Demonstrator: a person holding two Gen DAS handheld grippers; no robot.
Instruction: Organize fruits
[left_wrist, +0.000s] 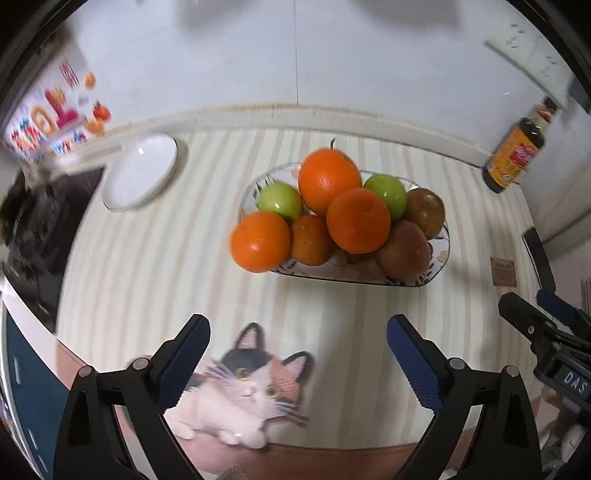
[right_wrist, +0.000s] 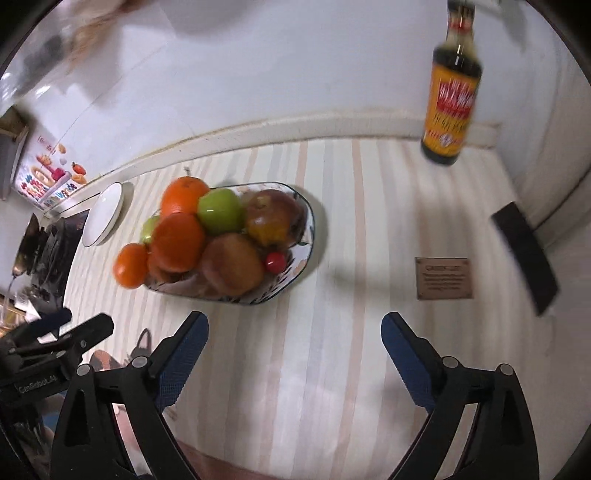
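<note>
A patterned fruit bowl (left_wrist: 441, 254) (right_wrist: 308, 221) stands mid-table, piled with several oranges (left_wrist: 328, 181) (right_wrist: 177, 242), green apples (left_wrist: 279, 201) (right_wrist: 221, 214) and red-brown apples (left_wrist: 404, 249) (right_wrist: 275, 218). One orange (left_wrist: 260, 242) (right_wrist: 130, 266) sits at the bowl's left edge. A small red fruit (right_wrist: 275, 261) lies in the bowl. My left gripper (left_wrist: 297, 354) is open and empty, short of the bowl. My right gripper (right_wrist: 293, 350) is open and empty, right of the bowl. An empty white plate (left_wrist: 140, 171) (right_wrist: 101, 214) lies at the far left.
A dark sauce bottle (left_wrist: 511, 155) (right_wrist: 450, 99) stands at the back right by the wall. A brown card (right_wrist: 443, 278) and a black object (right_wrist: 526, 258) lie to the right. A cat picture (left_wrist: 240, 384) is on the striped cloth. A stove (left_wrist: 40, 236) is left.
</note>
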